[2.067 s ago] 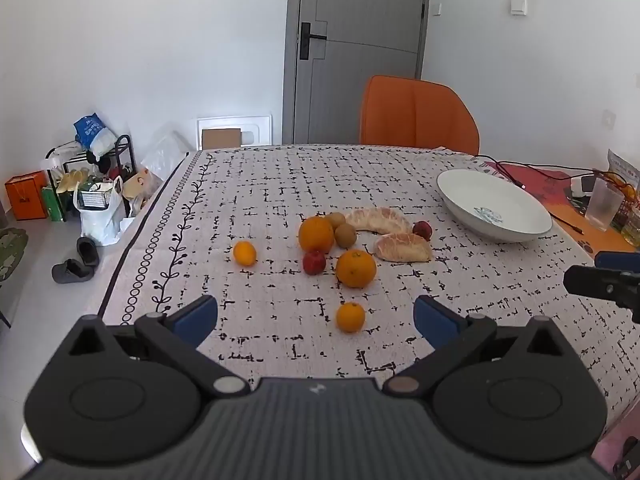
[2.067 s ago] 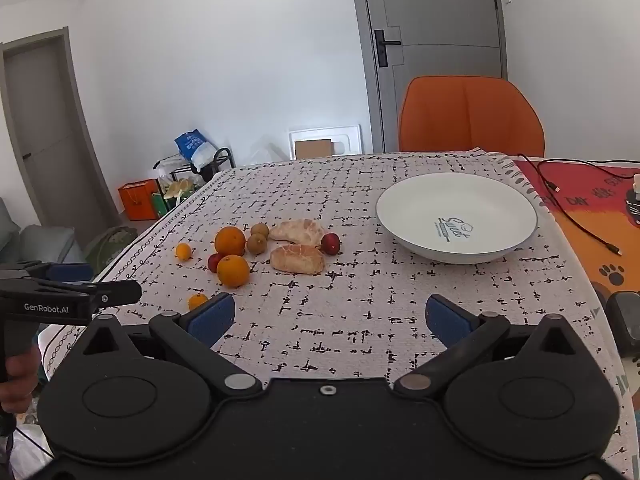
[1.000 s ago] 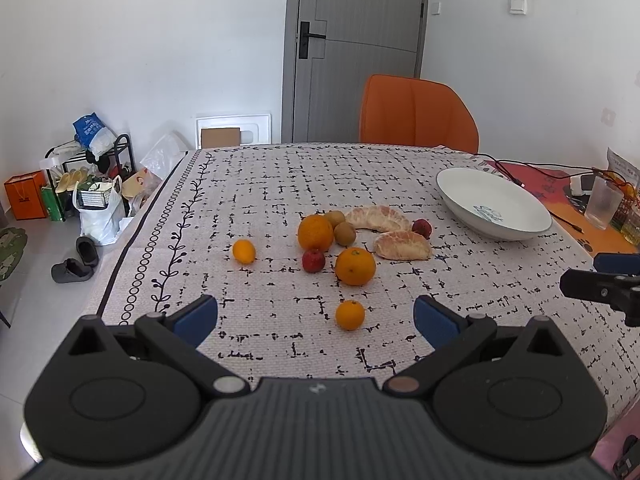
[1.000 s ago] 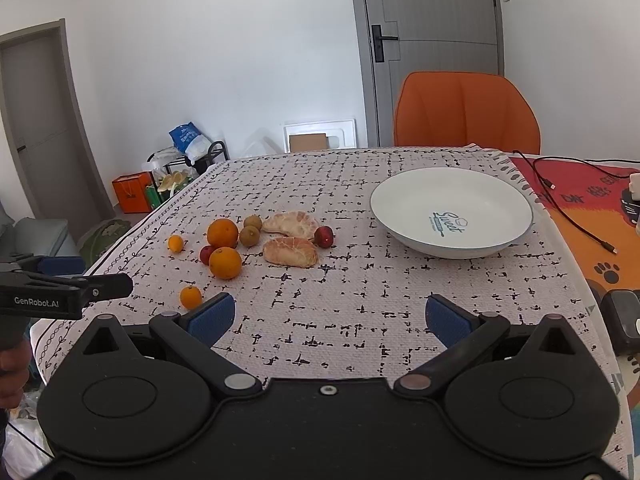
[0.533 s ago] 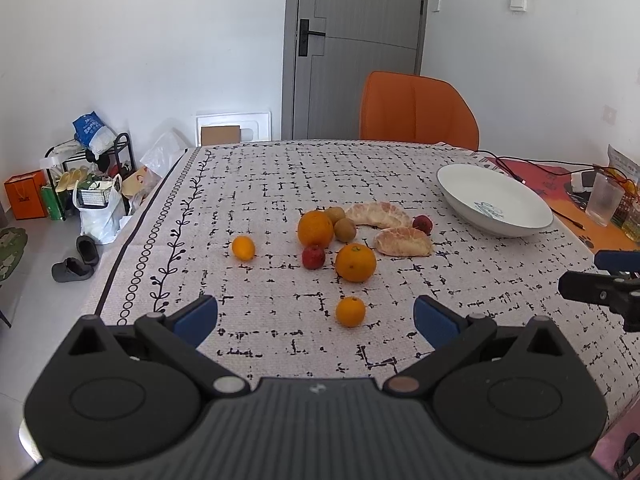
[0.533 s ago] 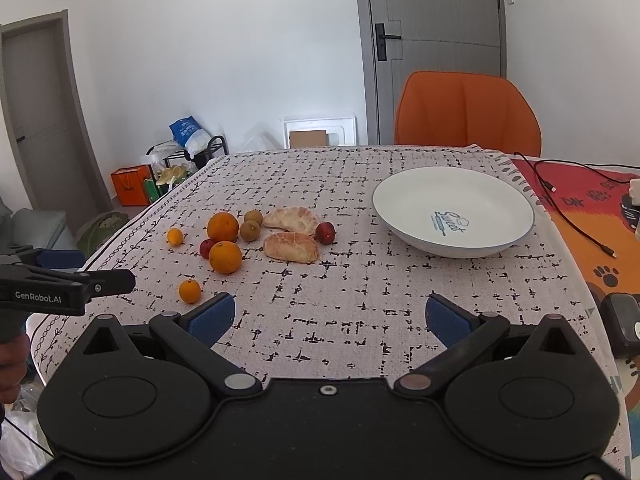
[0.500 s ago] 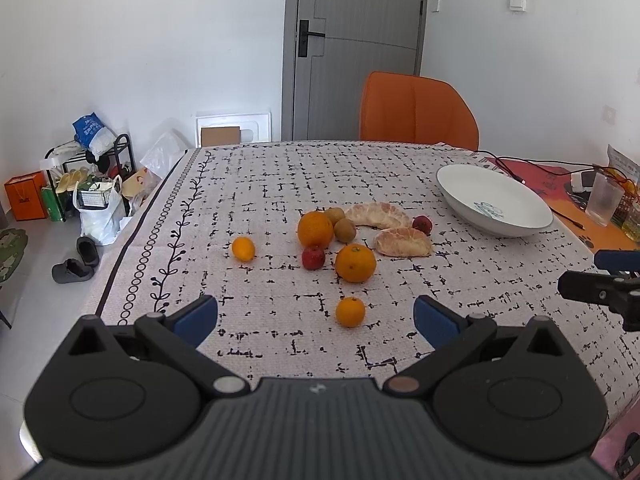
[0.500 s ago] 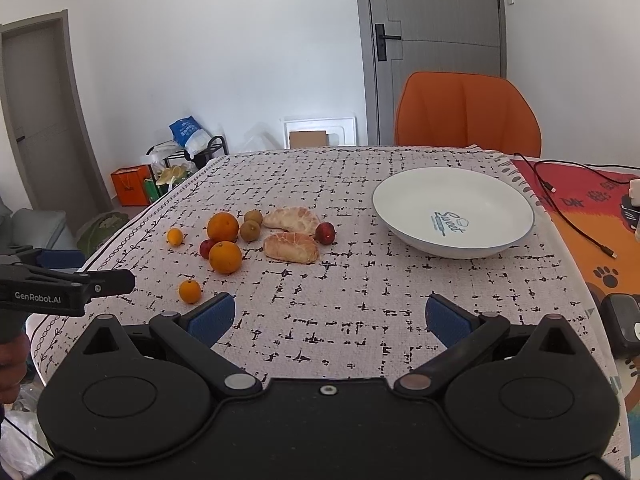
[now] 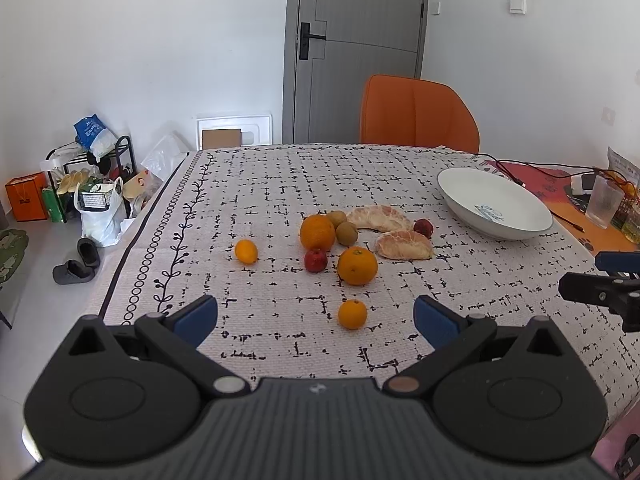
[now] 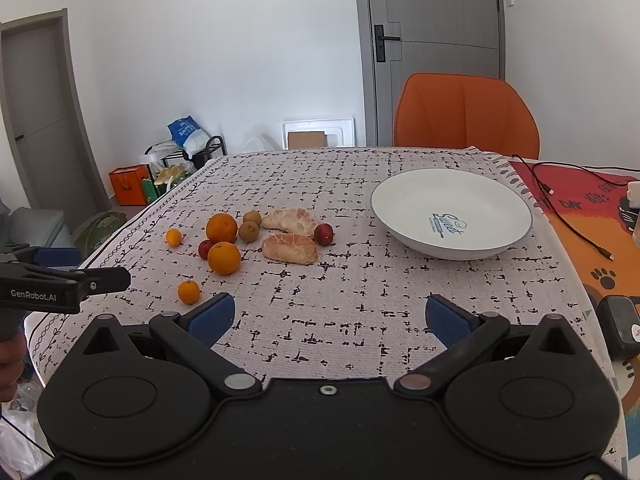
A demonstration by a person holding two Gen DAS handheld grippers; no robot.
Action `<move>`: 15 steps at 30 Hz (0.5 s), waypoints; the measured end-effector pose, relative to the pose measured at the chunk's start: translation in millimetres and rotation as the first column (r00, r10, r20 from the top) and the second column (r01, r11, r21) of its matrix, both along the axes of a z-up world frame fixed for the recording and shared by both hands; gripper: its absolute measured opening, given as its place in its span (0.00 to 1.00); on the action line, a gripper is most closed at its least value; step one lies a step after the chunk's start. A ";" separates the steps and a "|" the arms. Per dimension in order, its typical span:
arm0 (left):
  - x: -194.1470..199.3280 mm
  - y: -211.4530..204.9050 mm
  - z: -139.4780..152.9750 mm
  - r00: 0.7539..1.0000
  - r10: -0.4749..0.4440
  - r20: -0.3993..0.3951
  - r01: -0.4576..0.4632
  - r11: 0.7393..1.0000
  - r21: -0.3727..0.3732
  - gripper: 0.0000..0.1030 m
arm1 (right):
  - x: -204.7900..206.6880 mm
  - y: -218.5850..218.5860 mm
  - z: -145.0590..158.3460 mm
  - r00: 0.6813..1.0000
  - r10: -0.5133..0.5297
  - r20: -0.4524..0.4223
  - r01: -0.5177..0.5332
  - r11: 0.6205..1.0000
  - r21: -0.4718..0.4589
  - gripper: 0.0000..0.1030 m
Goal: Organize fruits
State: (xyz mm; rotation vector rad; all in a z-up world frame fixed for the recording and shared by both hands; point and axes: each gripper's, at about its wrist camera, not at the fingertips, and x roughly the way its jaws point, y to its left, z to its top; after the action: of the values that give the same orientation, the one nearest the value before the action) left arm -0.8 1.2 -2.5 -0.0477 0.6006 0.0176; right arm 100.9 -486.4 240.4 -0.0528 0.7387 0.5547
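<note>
**Fruit loose on cloth, both claws wide and empty**

Fruit sits in a cluster mid-frame on the patterned tablecloth (image 9: 280,184). Left wrist view: small mandarin (image 9: 352,313) nearest the camera, lower centre, between the spread blue pads. Above it, big orange (image 9: 357,265) with a red plum (image 9: 315,260) just beside its left. Second orange (image 9: 317,233) further up, two kiwis (image 9: 346,233) just right of it. Lone small citrus (image 9: 246,251) off to the left, apart from the group. Two peeled pomelo segments (image 9: 404,245) right of centre, one behind the other; second red plum (image 9: 423,227) between them at the right end, looks touching, can't confirm.

White bowl (image 9: 494,208) upper right of the frame, empty, well apart from the fruit. Right wrist view puts the same bowl (image 10: 451,213) centre-right, fruit to its left.

Left gripper (image 9: 315,316): jaws spread wide, nothing between them, hovering over the near cloth edge. Right gripper (image 10: 330,317): same, wide and empty, over bare cloth.

Orange chair (image 9: 418,120) behind the table's far edge. Black cable (image 10: 560,188) on the red mat at right.
</note>
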 end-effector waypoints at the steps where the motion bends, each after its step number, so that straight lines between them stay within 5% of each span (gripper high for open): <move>1: 0.0 0.0 0.0 1.000 0.000 -0.001 0.000 1.000 -0.001 1.00 | 0.0 -0.1 0.0 1.000 0.000 0.001 0.000 1.000 0.000 1.00; 15: -1.1 0.6 0.2 1.000 -0.002 0.000 0.002 1.000 0.000 1.00 | 1.2 -0.7 -0.6 1.000 -0.004 0.001 0.004 1.000 -0.004 1.00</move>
State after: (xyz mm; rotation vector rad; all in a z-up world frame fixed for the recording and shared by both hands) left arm -1.9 1.8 -2.2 -0.0475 0.6002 0.0160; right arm 102.1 -487.1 239.8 -0.0547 0.7390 0.5491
